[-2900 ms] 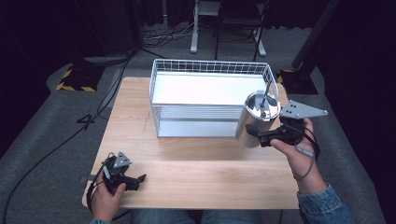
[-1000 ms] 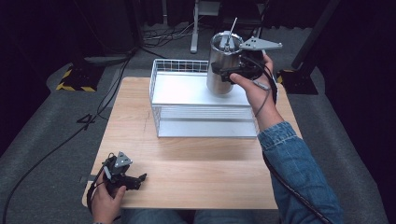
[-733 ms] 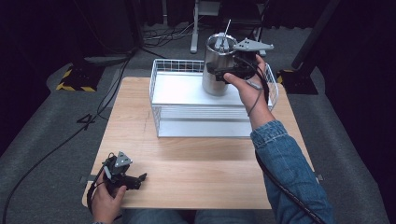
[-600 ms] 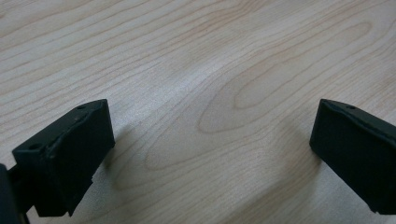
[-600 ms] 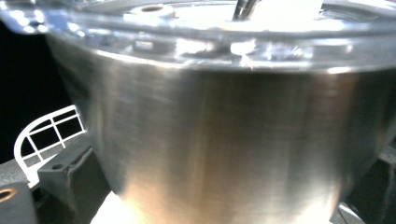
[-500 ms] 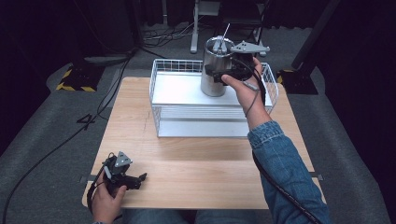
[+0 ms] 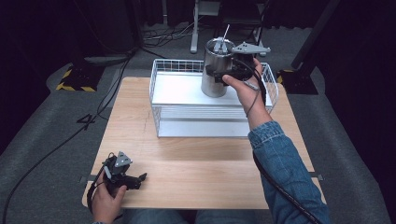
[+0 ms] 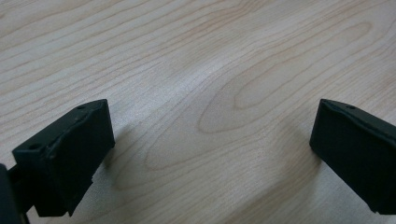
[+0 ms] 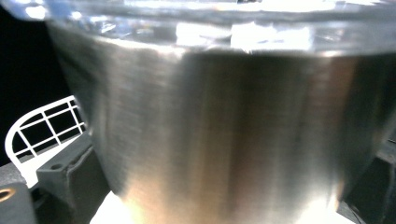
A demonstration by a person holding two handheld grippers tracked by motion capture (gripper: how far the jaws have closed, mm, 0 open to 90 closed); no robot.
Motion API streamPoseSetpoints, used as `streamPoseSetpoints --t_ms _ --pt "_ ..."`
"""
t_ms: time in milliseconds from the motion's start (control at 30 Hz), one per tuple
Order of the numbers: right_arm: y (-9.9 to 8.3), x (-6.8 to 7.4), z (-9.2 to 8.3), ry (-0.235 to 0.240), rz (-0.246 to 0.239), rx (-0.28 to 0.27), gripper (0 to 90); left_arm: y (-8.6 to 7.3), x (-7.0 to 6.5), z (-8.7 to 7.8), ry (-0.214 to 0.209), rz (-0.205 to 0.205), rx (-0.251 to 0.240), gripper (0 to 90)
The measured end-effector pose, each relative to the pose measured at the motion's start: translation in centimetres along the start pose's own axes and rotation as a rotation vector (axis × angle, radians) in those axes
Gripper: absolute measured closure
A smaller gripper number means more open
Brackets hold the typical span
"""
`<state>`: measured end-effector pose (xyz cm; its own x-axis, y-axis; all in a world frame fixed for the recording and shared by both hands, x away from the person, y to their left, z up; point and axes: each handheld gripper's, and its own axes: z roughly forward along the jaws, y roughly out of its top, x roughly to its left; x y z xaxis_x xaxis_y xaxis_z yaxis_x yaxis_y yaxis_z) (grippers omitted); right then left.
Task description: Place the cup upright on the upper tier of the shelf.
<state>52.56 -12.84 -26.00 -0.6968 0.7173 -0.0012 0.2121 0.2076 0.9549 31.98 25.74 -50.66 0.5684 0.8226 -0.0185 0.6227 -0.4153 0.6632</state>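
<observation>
Steel canister (image 7: pixel 215 70) upright over the white wire basket (image 7: pixel 177 77) at the table's far side, clamped between the right gripper's (image 7: pixel 219 74) jaws, left gripper (image 7: pixel 138 178) resting on the wooden table (image 7: pixel 201 158) near the front edge, jaws spread wide and empty.

One steel cup (image 7: pixel 215 70), one wire basket (image 7: pixel 163 79), two tools: left (image 7: pixel 136 179), right (image 7: pixel 211 73).
</observation>
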Motion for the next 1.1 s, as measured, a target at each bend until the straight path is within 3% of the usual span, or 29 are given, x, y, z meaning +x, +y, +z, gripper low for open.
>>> streamPoseSetpoints --t_ms 400,500,633,800,900,1100 --pt "0.0 0.0 0.2 0.003 0.005 -0.001 2.5 0.0 0.0 0.0 -0.002 -0.002 0.002 0.2" --pt "0.0 0.3 0.3 -0.029 0.009 -0.003 1.3 0.0 0.0 0.0 0.001 -0.002 -0.001 0.2" --pt "0.0 0.3 0.2 -0.015 -0.009 0.006 0.0 0.0 0.0 0.0 -0.001 -0.002 0.001 0.2" --pt "0.1 0.4 0.1 -0.042 -0.068 0.007 0.0 0.0 0.0 0.0 0.001 -0.003 -0.001 0.2" --pt "0.2 0.5 0.0 -0.051 -0.059 -0.004 0.0 0.0 0.0 0.0 -0.001 0.002 0.003 0.2" --pt "-0.1 0.0 -0.9 -0.021 -0.025 0.006 0.0 0.0 0.0 0.0 -0.002 -0.002 0.002 0.2"
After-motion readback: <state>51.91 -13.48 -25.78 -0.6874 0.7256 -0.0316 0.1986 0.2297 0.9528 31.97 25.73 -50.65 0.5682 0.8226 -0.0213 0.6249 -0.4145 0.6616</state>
